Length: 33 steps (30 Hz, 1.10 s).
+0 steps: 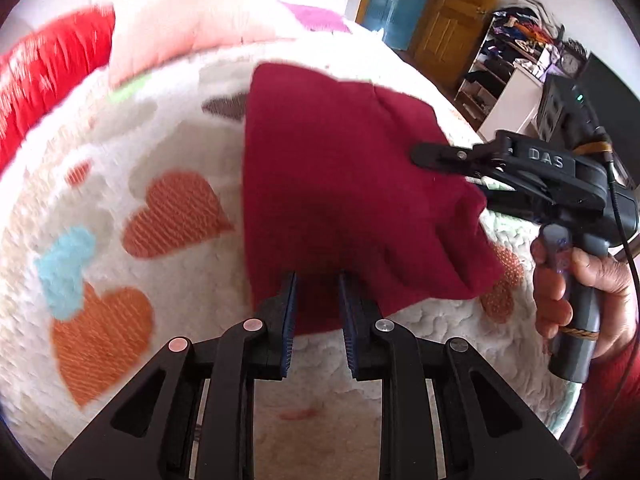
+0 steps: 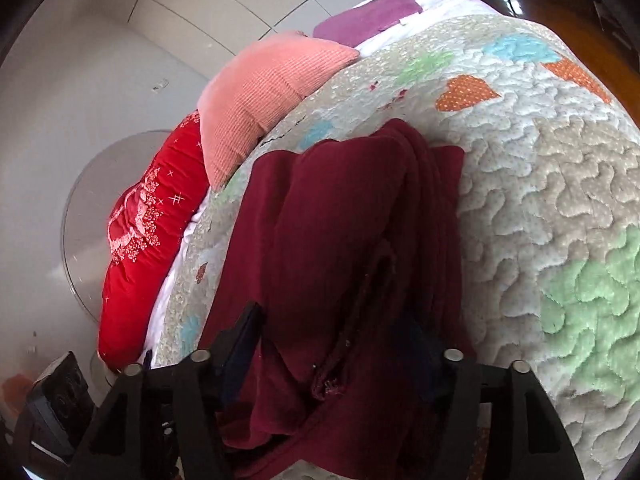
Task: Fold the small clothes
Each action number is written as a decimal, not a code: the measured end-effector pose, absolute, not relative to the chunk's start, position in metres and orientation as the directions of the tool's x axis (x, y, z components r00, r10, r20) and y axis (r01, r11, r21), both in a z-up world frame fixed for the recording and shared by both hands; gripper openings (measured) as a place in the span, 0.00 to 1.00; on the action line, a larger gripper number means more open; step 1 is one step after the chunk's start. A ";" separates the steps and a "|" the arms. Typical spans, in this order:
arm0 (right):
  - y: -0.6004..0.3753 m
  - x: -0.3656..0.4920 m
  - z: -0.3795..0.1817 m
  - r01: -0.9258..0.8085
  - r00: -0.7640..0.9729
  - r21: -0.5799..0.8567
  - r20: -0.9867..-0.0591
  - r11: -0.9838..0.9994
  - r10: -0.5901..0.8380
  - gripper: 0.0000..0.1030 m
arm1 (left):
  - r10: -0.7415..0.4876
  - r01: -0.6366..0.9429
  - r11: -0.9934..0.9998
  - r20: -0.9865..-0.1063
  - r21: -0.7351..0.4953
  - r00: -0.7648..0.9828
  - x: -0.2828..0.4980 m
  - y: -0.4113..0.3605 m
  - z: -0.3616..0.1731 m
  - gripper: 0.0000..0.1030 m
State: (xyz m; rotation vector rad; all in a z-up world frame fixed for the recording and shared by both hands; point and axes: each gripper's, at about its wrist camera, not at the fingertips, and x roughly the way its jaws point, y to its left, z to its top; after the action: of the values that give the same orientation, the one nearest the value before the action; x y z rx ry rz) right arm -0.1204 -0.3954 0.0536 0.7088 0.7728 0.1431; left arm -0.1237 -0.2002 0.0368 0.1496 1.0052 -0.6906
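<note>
Left wrist view, bottom centre: left gripper (image 1: 317,304) with blue pads clamped on near edge of dark red garment (image 1: 340,184). Right of frame: right gripper (image 1: 436,156), held by a hand (image 1: 576,292), fingers pinching garment's right edge. Right wrist view, bottom centre: right gripper (image 2: 332,344) half buried in bunched dark red garment (image 2: 344,220), cloth between the fingers. Garment lying on heart-patterned quilt (image 1: 120,152), frame centre. Beyond, upper left: pink pillow (image 2: 264,92), red pillow (image 2: 148,232), purple cloth (image 2: 368,16).
</note>
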 end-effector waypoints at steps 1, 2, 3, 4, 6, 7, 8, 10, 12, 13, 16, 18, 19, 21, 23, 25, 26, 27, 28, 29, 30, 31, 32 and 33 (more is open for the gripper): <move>-0.393 -0.119 0.057 0.123 0.723 0.592 -0.603 0.797 0.336 0.23 | -0.470 0.596 0.778 -0.814 -0.199 0.341 -0.123 -0.202 0.034 0.18; -0.391 -0.120 0.063 0.113 0.731 0.545 -0.612 0.830 0.303 0.21 | -0.472 0.602 0.774 -0.814 -0.197 0.340 -0.124 -0.203 0.038 0.18; -0.385 -0.122 0.074 0.088 0.741 0.483 -0.616 0.871 0.267 0.21 | -0.474 0.613 0.766 -0.813 -0.192 0.338 -0.125 -0.205 0.039 0.18; -0.381 -0.126 0.084 0.071 0.750 0.425 -0.619 0.902 0.233 0.20 | -0.483 0.627 0.755 -0.811 -0.194 0.330 -0.125 -0.210 0.039 0.18; -0.378 -0.130 0.097 0.055 0.763 0.310 -0.627 0.949 0.161 0.20 | -0.503 0.646 0.734 -0.807 -0.209 0.311 -0.127 -0.213 0.040 0.18; -0.383 -0.126 0.096 0.066 0.752 0.297 -0.642 0.953 0.148 0.20 | -0.503 0.649 0.731 -0.808 -0.209 0.307 -0.127 -0.216 0.039 0.18; -0.390 -0.119 0.088 0.086 0.726 0.311 -0.670 0.946 0.155 0.21 | -0.496 0.650 0.733 -0.812 -0.201 0.308 -0.126 -0.219 0.037 0.18; -0.406 -0.110 0.065 0.121 0.677 0.359 -0.711 0.925 0.187 0.25 | -0.481 0.651 0.736 -0.819 -0.184 0.314 -0.131 -0.223 0.040 0.18; -0.419 -0.121 0.061 0.135 0.698 0.463 -0.672 0.876 0.247 0.31 | -0.483 0.655 0.734 -0.816 -0.180 0.318 -0.132 -0.220 0.044 0.18; -0.424 -0.131 0.066 0.137 0.710 0.489 -0.655 0.861 0.259 0.32 | -0.484 0.656 0.734 -0.813 -0.176 0.323 -0.132 -0.219 0.046 0.18; -0.420 -0.167 0.095 0.055 0.747 0.541 -0.580 0.839 0.324 0.35 | -0.458 0.643 0.753 -0.813 -0.139 0.360 -0.129 -0.212 0.048 0.18; -0.410 -0.187 0.104 -0.014 0.744 0.574 -0.541 0.818 0.393 0.46 | -0.445 0.626 0.769 -0.810 -0.127 0.382 -0.127 -0.209 0.049 0.18; -0.402 -0.194 0.104 -0.036 0.732 0.586 -0.536 0.810 0.420 0.46 | -0.448 0.619 0.773 -0.809 -0.137 0.381 -0.125 -0.207 0.048 0.18; -0.385 -0.195 0.098 -0.058 0.701 0.590 -0.550 0.806 0.453 0.45 | -0.451 0.599 0.785 -0.807 -0.157 0.380 -0.120 -0.206 0.047 0.18; -0.367 -0.188 0.087 -0.063 0.679 0.530 -0.598 0.846 0.426 0.17 | -0.451 0.588 0.792 -0.805 -0.161 0.387 -0.118 -0.206 0.046 0.18; -0.362 -0.189 0.080 -0.024 0.689 0.450 -0.639 0.892 0.341 0.08 | -0.437 0.584 0.798 -0.809 -0.148 0.394 -0.121 -0.206 0.046 0.18; -0.366 -0.192 0.077 -0.014 0.695 0.469 -0.630 0.883 0.346 0.07 | -0.434 0.586 0.798 -0.809 -0.141 0.396 -0.124 -0.205 0.046 0.18; -0.371 -0.196 0.072 0.009 0.700 0.478 -0.630 0.878 0.336 0.07 | -0.431 0.587 0.798 -0.808 -0.134 0.401 -0.127 -0.204 0.045 0.18; -0.375 -0.199 0.062 0.049 0.694 0.457 -0.655 0.888 0.299 0.07 | -0.424 0.584 0.802 -0.809 -0.127 0.407 -0.128 -0.203 0.044 0.18; -0.378 -0.200 0.049 0.074 0.673 0.449 -0.682 0.891 0.287 0.06 | -0.420 0.582 0.804 -0.811 -0.124 0.407 -0.127 -0.202 0.042 0.18; -0.381 -0.201 0.035 0.085 0.660 0.484 -0.682 0.871 0.315 0.06 | -0.415 0.577 0.807 -0.815 -0.125 0.404 -0.126 -0.202 0.040 0.18; -0.385 -0.202 0.032 0.082 0.665 0.507 -0.669 0.858 0.332 0.06 | -0.411 0.571 0.811 -0.817 -0.126 0.404 -0.126 -0.202 0.039 0.18; -0.385 -0.205 0.034 0.078 0.675 0.510 -0.660 0.857 0.331 0.06 | -0.406 0.566 0.815 -0.817 -0.122 0.409 -0.127 -0.202 0.040 0.18; -0.384 -0.207 0.042 0.074 0.684 0.498 -0.656 0.864 0.320 0.06 | -0.398 0.565 0.818 -0.817 -0.110 0.417 -0.128 -0.203 0.041 0.18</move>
State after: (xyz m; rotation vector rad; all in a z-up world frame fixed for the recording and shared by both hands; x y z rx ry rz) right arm -0.2066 -0.3841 0.0416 0.5237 0.8147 0.1448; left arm -0.1276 -0.2028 0.0411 0.1931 0.9674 -0.6087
